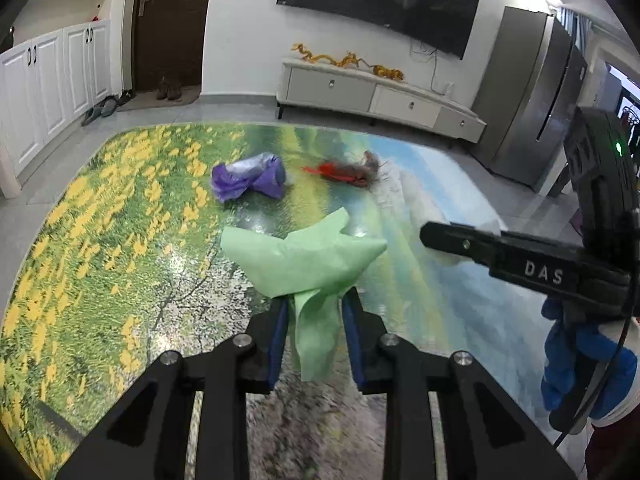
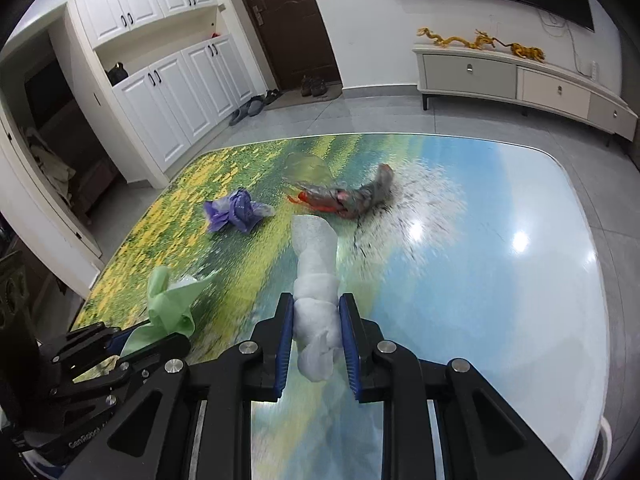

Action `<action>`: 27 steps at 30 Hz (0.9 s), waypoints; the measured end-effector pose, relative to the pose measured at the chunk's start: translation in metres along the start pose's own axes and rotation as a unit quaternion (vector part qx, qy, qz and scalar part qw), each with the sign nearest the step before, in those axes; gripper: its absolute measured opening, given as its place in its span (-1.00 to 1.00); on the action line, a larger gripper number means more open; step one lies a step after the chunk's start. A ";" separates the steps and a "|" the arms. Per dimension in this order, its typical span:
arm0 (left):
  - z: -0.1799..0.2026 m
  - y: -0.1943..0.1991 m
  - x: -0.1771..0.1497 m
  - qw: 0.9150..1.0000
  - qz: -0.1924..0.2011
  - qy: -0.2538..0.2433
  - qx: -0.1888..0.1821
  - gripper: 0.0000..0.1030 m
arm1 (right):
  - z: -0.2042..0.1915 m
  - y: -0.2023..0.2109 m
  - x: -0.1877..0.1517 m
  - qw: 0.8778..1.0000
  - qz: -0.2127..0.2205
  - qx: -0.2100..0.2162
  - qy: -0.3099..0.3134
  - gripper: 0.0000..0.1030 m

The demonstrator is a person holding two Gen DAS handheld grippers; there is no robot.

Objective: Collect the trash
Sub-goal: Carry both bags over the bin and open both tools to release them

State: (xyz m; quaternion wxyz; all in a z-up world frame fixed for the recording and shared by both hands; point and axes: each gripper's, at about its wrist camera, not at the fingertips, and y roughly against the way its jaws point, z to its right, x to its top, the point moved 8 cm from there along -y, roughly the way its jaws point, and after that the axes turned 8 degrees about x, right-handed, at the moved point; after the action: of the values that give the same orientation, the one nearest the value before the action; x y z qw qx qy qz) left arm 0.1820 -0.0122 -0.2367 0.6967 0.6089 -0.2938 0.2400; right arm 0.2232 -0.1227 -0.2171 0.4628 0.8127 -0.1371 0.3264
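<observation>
My left gripper (image 1: pixel 314 302) is shut on a crumpled green paper (image 1: pixel 308 256) and holds it above the table; the paper also shows in the right wrist view (image 2: pixel 170 304). My right gripper (image 2: pixel 316 308) is shut on a twisted white tissue (image 2: pixel 314 276), held above the table. The right gripper shows at the right of the left wrist view (image 1: pixel 428 234). A crumpled purple bag (image 1: pixel 248 176) (image 2: pixel 236 212) and a red and grey wrapper (image 1: pixel 348 168) (image 2: pixel 348 198) lie on the table further ahead.
The table top (image 2: pixel 480 280) bears a glossy landscape print. A clear yellowish plastic scrap (image 2: pixel 308 168) lies behind the wrapper. White cabinets (image 2: pixel 168 92), a brown door (image 1: pixel 168 24), a TV stand (image 1: pixel 380 96) and a grey fridge (image 1: pixel 536 96) stand around the room.
</observation>
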 end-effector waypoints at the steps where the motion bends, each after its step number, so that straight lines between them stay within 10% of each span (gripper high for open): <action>1: 0.001 0.006 0.000 1.000 0.005 -0.001 -0.001 -0.51 | -0.003 0.007 -0.002 1.000 0.004 0.000 -0.001 -0.58; 15: 0.003 0.114 0.016 0.995 0.102 0.003 0.009 -0.51 | -0.046 0.118 -0.009 0.995 0.094 0.001 0.016 -0.58; 27: 0.038 0.143 0.020 0.994 0.109 0.000 -0.016 -0.51 | -0.021 0.206 -0.039 0.986 0.162 -0.046 -0.005 -0.58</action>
State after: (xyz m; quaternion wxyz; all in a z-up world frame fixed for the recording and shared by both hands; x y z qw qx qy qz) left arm 0.0930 -0.0302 -0.1186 0.6759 0.5622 -0.3620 0.3098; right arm 0.0776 -0.2177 -0.0988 0.4398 0.7594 -0.2842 0.3861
